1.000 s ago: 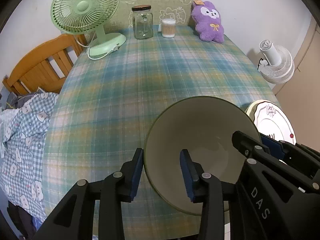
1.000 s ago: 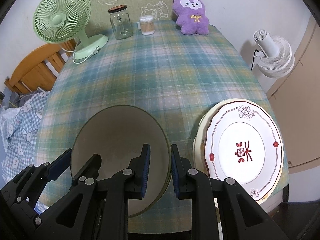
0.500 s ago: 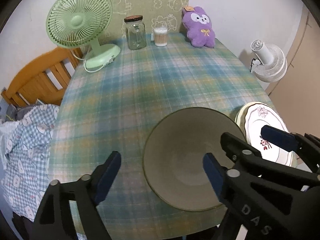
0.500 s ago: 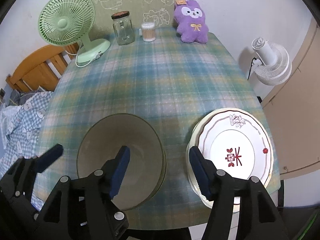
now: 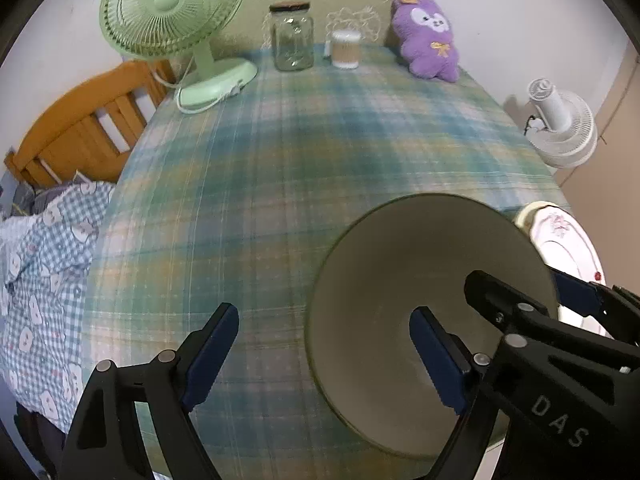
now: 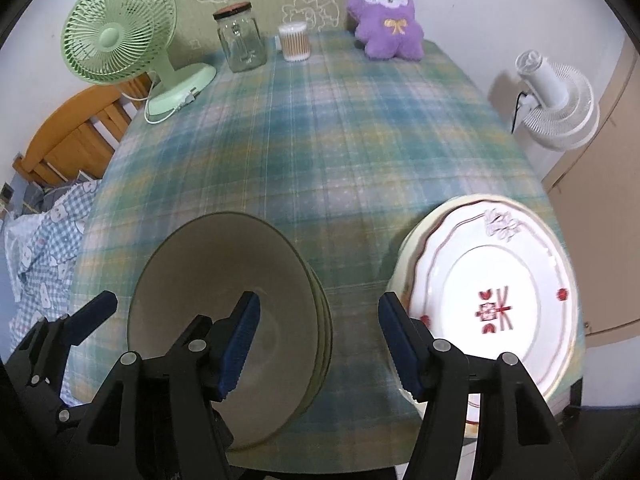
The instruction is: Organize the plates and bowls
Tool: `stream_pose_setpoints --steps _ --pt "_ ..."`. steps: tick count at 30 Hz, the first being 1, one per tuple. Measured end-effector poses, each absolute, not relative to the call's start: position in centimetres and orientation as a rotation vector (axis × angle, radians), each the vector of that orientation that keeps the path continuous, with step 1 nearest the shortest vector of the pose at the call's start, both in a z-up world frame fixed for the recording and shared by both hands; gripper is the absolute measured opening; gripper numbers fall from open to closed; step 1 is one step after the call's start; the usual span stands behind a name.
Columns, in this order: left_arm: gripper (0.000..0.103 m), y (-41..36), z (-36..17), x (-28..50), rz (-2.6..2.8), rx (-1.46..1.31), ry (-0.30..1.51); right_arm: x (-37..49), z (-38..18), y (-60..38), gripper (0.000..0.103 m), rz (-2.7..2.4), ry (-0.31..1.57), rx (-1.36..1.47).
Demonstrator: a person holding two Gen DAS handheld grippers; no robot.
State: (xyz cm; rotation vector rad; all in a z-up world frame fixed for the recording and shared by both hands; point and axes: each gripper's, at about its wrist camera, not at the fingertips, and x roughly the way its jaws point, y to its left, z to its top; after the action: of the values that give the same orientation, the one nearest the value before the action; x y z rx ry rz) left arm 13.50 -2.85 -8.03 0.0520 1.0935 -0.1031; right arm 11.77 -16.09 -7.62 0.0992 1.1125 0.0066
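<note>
Olive-green and glazed, the bowls (image 6: 224, 312) sit nested in one stack on the near left part of the plaid-covered surface (image 6: 320, 152); at the stack's right side I count several rims layered under the top one. Just beside them, near the surface's right edge, the plates (image 6: 492, 304) lie piled too, the white one with the red mark on top and a cream rim showing beneath it.

My left hand-held gripper (image 5: 324, 356) has just been opening and now stands released: one blue pad hangs over the cloth outside the bowl, the other over the bowl's inside, with the near left rim between them but neither pad pressing on it. My right hand-held gripper (image 6: 318, 340) has likewise just been opening and grips nothing; its left pad sits over the bowl's hollow, its right pad over the near-left edge of the plates, and the bowl's right rim lies in the gap, untouched.

I judge the sorting to be almost finished. Bowls are with bowls, plates with plates, and I see no loose dish anywhere else on the cloth. Only the green fan (image 6: 120, 32), the glass jar (image 6: 240, 40), the cotton-swab tub (image 6: 294, 42) and the purple plush (image 6: 386, 16) stand along the far end. What is left, as I read it, is to draw both tools clear of the rims without nudging either stack.
</note>
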Motion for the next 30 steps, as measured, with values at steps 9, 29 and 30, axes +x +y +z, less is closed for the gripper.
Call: stream_pose_setpoints --steps 9,29,30 --pt "0.083 -2.7 -10.2 14.3 -0.084 0.046 1.148 13.3 -10.1 -15.2 0.065 0.019 1.169 0.098" --pt "0.055 -3.9 -10.1 14.7 -0.226 0.001 1.182 13.9 -10.6 -14.7 0.044 0.042 1.200 0.122" --pt "0.055 -4.0 -10.0 14.7 -0.227 0.007 1.182 13.9 -10.6 -14.8 0.044 0.040 1.201 0.128"
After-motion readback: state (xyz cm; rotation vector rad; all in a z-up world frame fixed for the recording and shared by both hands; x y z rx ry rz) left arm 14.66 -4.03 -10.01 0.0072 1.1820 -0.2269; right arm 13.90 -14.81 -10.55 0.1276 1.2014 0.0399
